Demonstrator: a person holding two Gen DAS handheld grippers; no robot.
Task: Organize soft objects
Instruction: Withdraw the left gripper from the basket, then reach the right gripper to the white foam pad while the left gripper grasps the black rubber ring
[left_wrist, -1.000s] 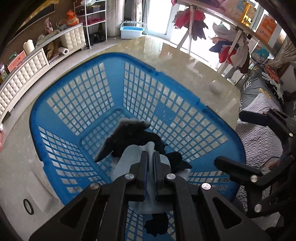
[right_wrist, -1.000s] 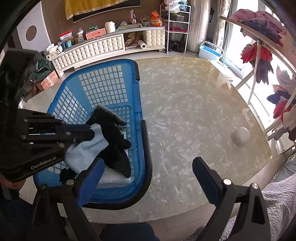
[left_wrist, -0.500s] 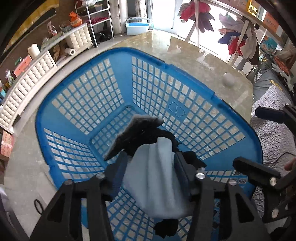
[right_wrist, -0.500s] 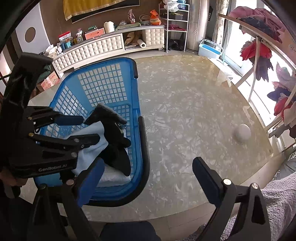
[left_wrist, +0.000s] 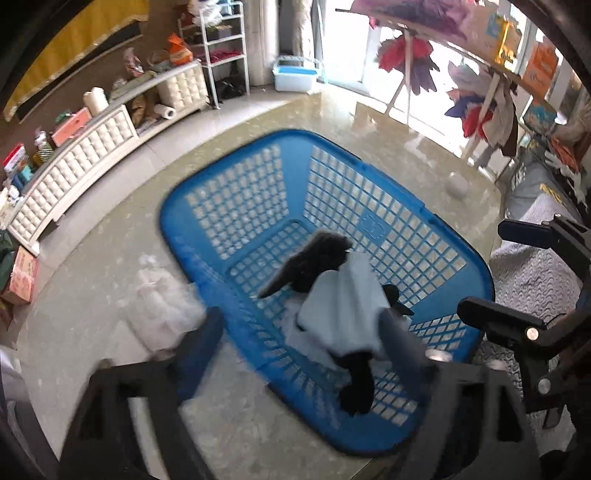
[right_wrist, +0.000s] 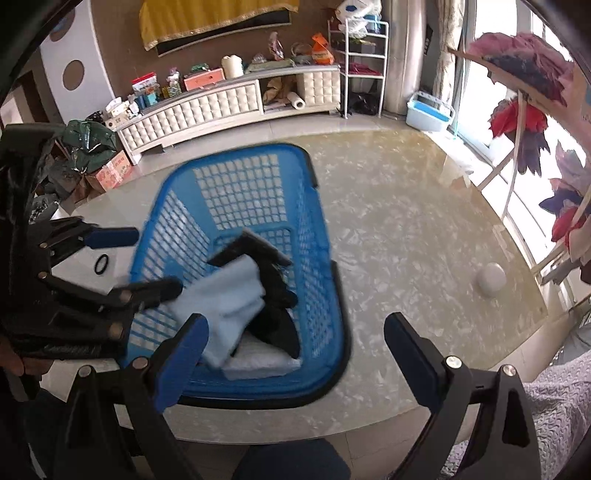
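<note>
A blue laundry basket (left_wrist: 373, 192) (right_wrist: 332, 295) stands on a marble table. Inside it a light blue cloth (left_wrist: 343, 306) (right_wrist: 225, 295) lies on black garments (left_wrist: 317, 258) (right_wrist: 273, 266) and a white folded cloth (right_wrist: 262, 363). My left gripper (left_wrist: 301, 347) (right_wrist: 140, 262) hangs over the basket's near-left side. Its jaws are opening and nothing is pressed between them; one finger (left_wrist: 402, 343) is close to the cloth's edge. My right gripper (right_wrist: 295, 354) (left_wrist: 517, 273) stands open and empty above the basket's near rim.
A small white round object (right_wrist: 489, 278) (left_wrist: 458, 184) sits near the table's far right edge. A black ring (right_wrist: 101, 264) and crumpled clear plastic (left_wrist: 162, 310) lie left of the basket. A grey quilted surface (right_wrist: 554, 417) borders the table's right side. A drying rack with clothes (left_wrist: 417, 62) stands behind.
My left gripper went from shut on the light blue cloth to wide open. The cloth dropped onto the black garments. The left gripper rose and drew back to the left.
</note>
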